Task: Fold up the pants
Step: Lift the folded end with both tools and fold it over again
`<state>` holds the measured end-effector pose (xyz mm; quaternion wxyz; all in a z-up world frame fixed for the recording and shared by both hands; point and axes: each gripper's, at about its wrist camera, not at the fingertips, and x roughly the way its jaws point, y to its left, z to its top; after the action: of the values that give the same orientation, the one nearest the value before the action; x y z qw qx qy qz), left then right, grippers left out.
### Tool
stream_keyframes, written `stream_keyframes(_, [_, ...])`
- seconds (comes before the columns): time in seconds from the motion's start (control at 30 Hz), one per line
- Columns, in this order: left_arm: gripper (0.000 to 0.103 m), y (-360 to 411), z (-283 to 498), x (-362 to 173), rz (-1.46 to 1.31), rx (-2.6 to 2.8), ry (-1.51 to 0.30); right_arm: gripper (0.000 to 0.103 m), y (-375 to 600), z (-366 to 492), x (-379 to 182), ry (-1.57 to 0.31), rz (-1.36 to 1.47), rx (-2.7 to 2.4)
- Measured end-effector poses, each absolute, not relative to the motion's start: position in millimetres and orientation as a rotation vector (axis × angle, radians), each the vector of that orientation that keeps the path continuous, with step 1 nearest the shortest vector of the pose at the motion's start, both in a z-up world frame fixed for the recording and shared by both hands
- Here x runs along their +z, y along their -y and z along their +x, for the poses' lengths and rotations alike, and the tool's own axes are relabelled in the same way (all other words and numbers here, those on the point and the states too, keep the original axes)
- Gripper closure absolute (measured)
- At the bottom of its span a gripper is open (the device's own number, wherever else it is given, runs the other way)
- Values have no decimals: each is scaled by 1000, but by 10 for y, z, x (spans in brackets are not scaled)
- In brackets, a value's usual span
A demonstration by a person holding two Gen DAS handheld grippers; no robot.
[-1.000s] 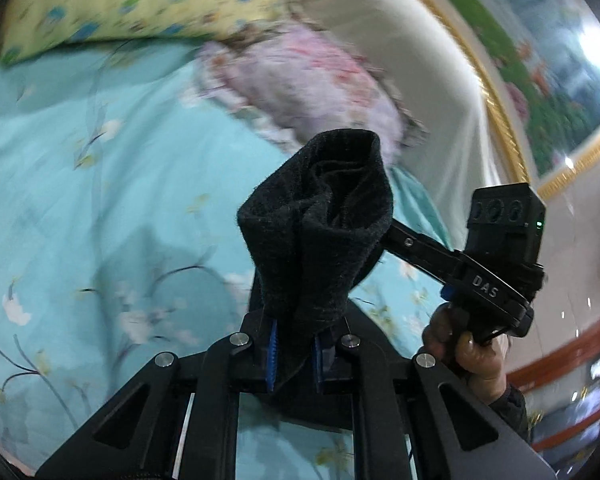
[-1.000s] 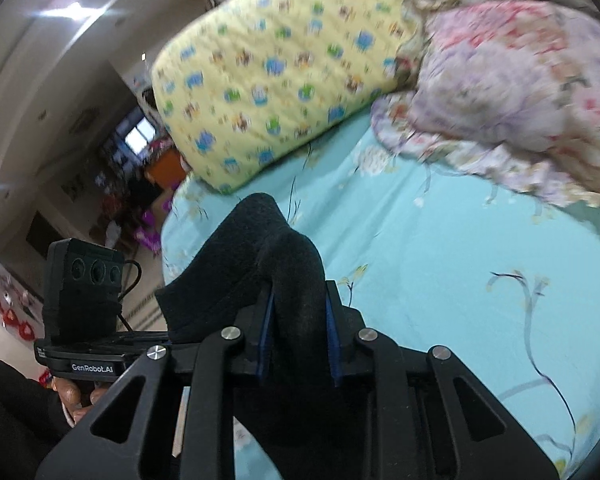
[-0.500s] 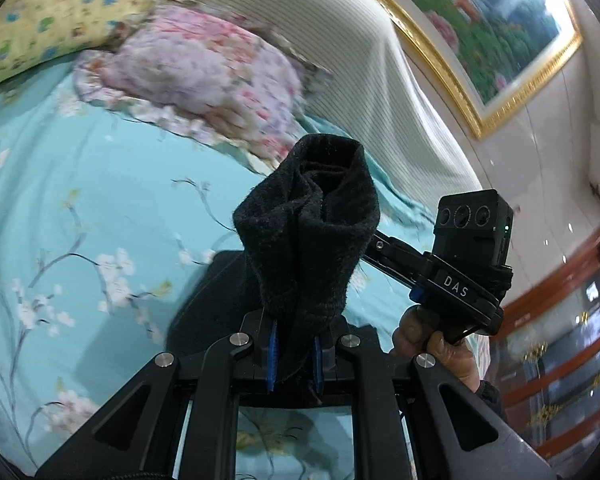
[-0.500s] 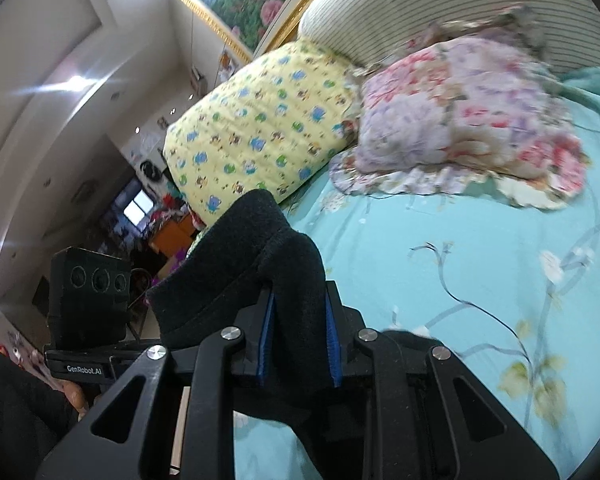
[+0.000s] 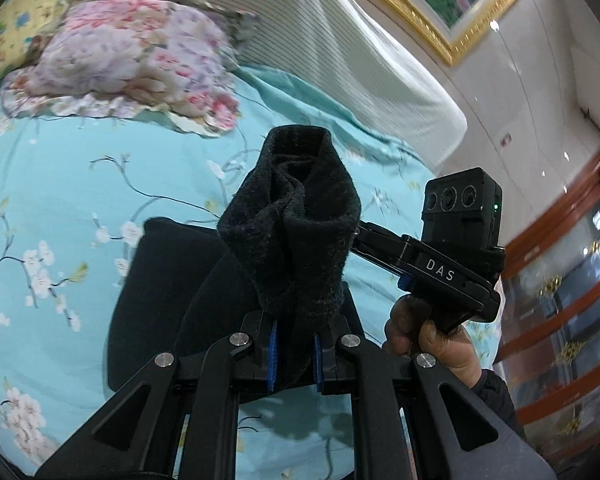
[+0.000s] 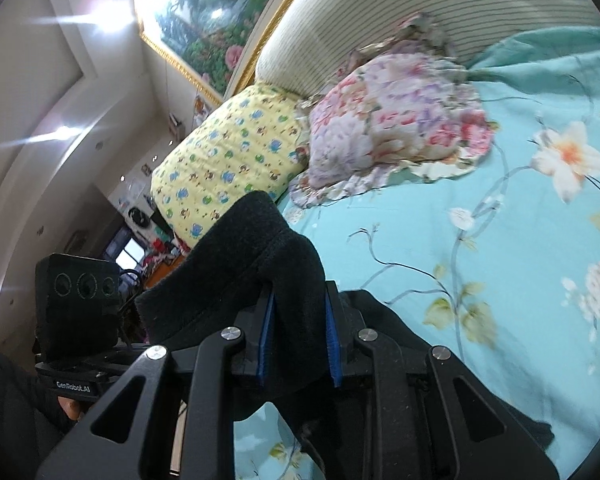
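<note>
Bed sheet [image 5: 80, 184], smooth teal floral cotton, serves as my folding surface. Black fleece pants [image 5: 292, 232], thick and fuzzy, hang bunched above it, part draped flat below. Left gripper [image 5: 294, 354] and right gripper [image 6: 300, 336] each clench a fabric edge, I judge to carry a fold across.

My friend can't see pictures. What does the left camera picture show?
The left tool pinches bunched black pants above a turquoise flowered bedsheet. A hand holds the right tool beside it; a floral pillow lies behind.
</note>
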<state>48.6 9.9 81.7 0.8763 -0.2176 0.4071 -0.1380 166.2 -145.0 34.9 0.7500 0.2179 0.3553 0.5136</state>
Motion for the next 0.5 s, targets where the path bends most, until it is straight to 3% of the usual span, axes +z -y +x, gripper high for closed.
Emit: stream_keyframes(0.5, [91,487,641,383,-334,-312,-917,79,1997,1603,-188,-818,567,1025])
